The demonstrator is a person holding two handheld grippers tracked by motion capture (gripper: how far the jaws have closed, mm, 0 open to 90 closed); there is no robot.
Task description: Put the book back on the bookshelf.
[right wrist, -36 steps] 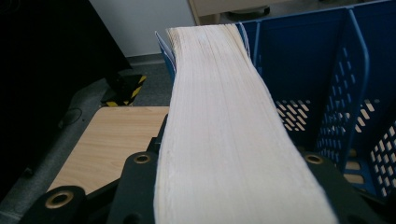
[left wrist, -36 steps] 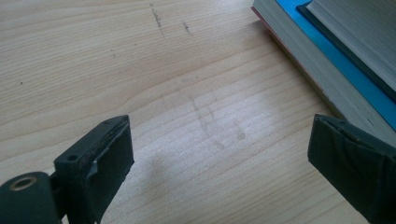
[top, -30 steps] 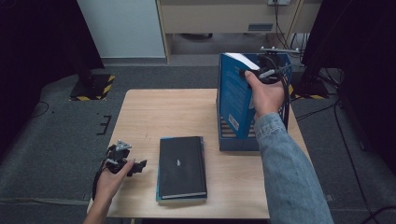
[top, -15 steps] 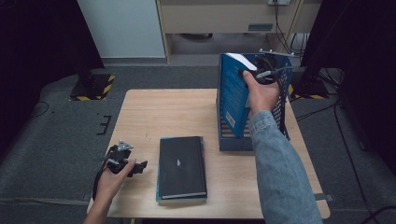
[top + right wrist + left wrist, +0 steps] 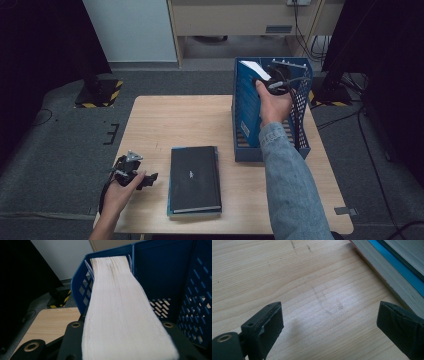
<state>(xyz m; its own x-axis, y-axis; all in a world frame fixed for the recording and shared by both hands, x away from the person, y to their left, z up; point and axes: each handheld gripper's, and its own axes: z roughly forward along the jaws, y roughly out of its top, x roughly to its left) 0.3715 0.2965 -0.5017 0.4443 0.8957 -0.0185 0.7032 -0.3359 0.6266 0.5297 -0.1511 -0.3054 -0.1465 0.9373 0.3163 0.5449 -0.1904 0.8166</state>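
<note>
I work in what looks like a lab or studio. My wooden table (image 5: 175, 120) stands on grey carpet (image 5: 60, 150), between black curtains (image 5: 45, 45). Hazard-striped stand bases (image 5: 97, 95) and loose cables (image 5: 310, 30) surround it.

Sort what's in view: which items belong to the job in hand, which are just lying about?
In the job:
- blue book, clamped on edge in the right gripper, going into the blue file crate
- stacked books on the table, probably next

Lying about:
- left gripper, open, idle over bare wood
- floor cables
</note>
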